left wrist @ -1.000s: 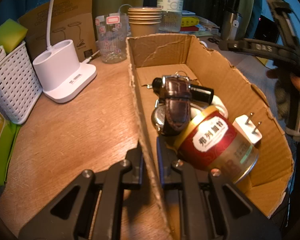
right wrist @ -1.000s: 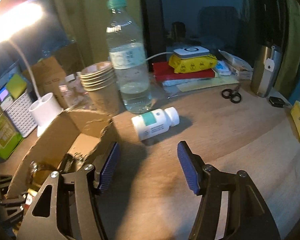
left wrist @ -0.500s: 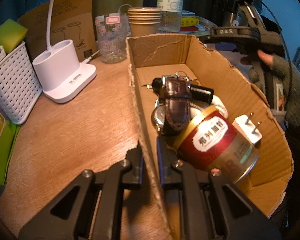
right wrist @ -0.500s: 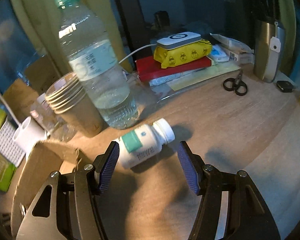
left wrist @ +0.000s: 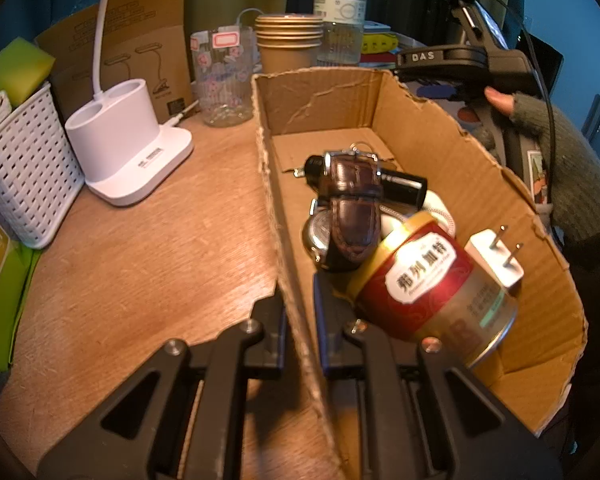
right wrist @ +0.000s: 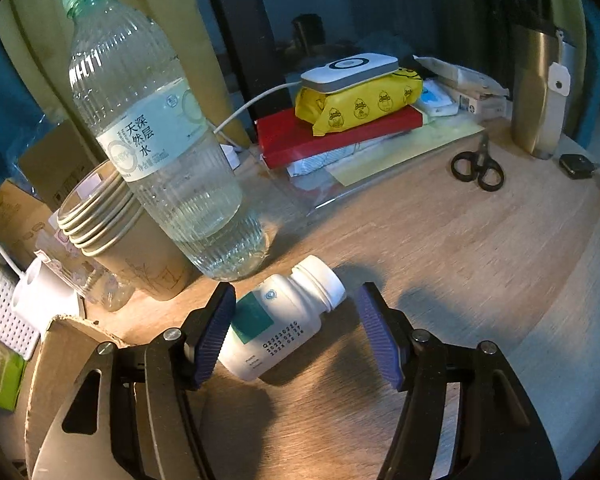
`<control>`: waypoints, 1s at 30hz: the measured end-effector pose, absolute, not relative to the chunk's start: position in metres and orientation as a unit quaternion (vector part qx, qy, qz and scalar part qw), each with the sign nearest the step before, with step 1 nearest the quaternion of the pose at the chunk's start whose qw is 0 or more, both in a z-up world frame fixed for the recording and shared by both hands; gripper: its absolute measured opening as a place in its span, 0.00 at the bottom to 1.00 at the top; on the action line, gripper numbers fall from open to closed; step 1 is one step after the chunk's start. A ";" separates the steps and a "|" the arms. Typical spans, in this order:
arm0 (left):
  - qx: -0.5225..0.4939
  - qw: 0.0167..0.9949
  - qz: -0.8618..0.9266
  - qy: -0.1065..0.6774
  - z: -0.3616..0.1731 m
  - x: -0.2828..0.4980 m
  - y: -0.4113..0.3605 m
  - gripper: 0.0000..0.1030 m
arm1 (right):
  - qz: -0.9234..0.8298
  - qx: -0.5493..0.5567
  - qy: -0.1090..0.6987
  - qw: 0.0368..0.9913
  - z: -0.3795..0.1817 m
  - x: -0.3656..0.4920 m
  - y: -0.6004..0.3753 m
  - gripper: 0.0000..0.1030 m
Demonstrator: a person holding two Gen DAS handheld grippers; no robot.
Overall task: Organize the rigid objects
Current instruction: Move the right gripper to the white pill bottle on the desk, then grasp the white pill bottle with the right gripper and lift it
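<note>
Left wrist view: cardboard box (left wrist: pixel 440 128) holds watch (left wrist: pixel 352 208), red can (left wrist: pixel 428 284), white plug (left wrist: pixel 496 260); left gripper (left wrist: pixel 300 300) clamped on box wall. Right gripper (right wrist: pixel 296 328) fingers apart, just widened, straddling pill bottle (right wrist: pixel 284 320).

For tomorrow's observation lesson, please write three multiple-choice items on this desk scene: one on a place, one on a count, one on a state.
1. Where is the white pill bottle?
A. lying on the desk between the open right jaws
B. inside the cardboard box
C. on the red book

2. How many metal prongs show on the white plug in the cardboard box?
A. none
B. two
C. four

3. How is the left gripper?
A. wide open above the box
B. shut on the box's side wall
C. holding the watch

Answers: 1 A, the bottle lies on bare wood, neither pad visibly pressing it; 2 B, two prongs stick up; 3 B, its jaws pinch the cardboard edge.
</note>
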State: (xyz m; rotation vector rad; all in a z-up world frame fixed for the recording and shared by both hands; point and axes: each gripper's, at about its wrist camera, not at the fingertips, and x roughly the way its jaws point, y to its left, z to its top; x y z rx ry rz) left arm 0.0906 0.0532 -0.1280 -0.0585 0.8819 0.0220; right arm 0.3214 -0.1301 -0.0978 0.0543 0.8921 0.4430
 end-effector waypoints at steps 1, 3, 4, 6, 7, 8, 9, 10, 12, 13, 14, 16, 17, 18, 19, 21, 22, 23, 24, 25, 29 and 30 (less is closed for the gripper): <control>-0.028 0.904 0.011 0.427 -0.128 0.091 0.053 0.12 | 0.213 0.024 0.435 0.875 -0.100 0.324 -0.128 0.65; -0.028 0.904 0.010 0.427 -0.128 0.090 0.053 0.12 | 0.217 0.018 0.446 0.868 -0.105 0.326 -0.123 0.65; -0.026 0.904 0.010 0.426 -0.128 0.090 0.053 0.12 | 0.217 0.025 0.445 0.868 -0.105 0.326 -0.125 0.65; -0.028 0.904 0.010 0.427 -0.129 0.090 0.053 0.12 | 0.210 0.024 0.441 0.872 -0.105 0.324 -0.128 0.65; -0.027 0.904 0.011 0.426 -0.129 0.090 0.053 0.12 | 0.208 0.018 0.442 0.873 -0.106 0.323 -0.129 0.65; -0.028 0.904 0.011 0.426 -0.129 0.090 0.053 0.12 | 0.204 0.006 0.443 0.873 -0.108 0.322 -0.129 0.64; -0.028 0.904 0.011 0.426 -0.129 0.090 0.053 0.12 | 0.204 -0.001 0.444 0.873 -0.110 0.321 -0.129 0.63; -0.028 0.904 0.011 0.426 -0.129 0.090 0.053 0.12 | 0.206 -0.007 0.445 0.871 -0.113 0.320 -0.129 0.56; -0.028 0.904 0.011 0.426 -0.129 0.090 0.053 0.12 | 0.208 -0.016 0.444 0.872 -0.116 0.318 -0.130 0.52; -0.028 0.904 0.011 0.426 -0.129 0.090 0.053 0.12 | 0.208 -0.017 0.445 0.871 -0.116 0.317 -0.130 0.51; -0.028 0.904 0.011 0.426 -0.129 0.090 0.053 0.12 | 0.211 -0.018 0.444 0.871 -0.116 0.317 -0.131 0.51; -0.028 0.904 0.011 0.425 -0.129 0.090 0.053 0.12 | 0.208 -0.026 0.439 0.874 -0.114 0.314 -0.131 0.51; -0.028 0.905 0.011 0.425 -0.129 0.090 0.053 0.12 | 0.208 -0.030 0.437 0.875 -0.114 0.313 -0.131 0.51; -0.028 0.904 0.011 0.426 -0.129 0.090 0.053 0.12 | 0.207 -0.032 0.435 0.876 -0.113 0.311 -0.131 0.51; -0.028 0.904 0.011 0.426 -0.128 0.090 0.053 0.12 | 0.206 -0.035 0.431 0.878 -0.112 0.308 -0.132 0.50; -0.028 0.904 0.011 0.426 -0.128 0.090 0.052 0.12 | 0.204 -0.039 0.425 0.881 -0.110 0.303 -0.134 0.50; -0.028 0.904 0.011 0.426 -0.128 0.090 0.052 0.12 | 0.203 -0.038 0.423 0.882 -0.108 0.300 -0.137 0.50; -0.028 0.904 0.011 0.426 -0.128 0.090 0.052 0.12 | 0.202 -0.037 0.421 0.884 -0.107 0.296 -0.140 0.50; -0.028 0.904 0.011 0.426 -0.128 0.090 0.053 0.12 | 0.201 -0.038 0.419 0.885 -0.106 0.293 -0.143 0.50; -0.028 0.904 0.011 0.426 -0.128 0.090 0.053 0.12 | 0.199 -0.042 0.416 0.886 -0.105 0.286 -0.145 0.50; -0.028 0.904 0.011 0.426 -0.128 0.090 0.053 0.12 | 0.199 -0.052 0.405 0.891 -0.101 0.262 -0.155 0.49; -0.028 0.904 0.011 0.426 -0.128 0.090 0.053 0.12 | 0.199 -0.053 0.404 0.891 -0.101 0.258 -0.156 0.49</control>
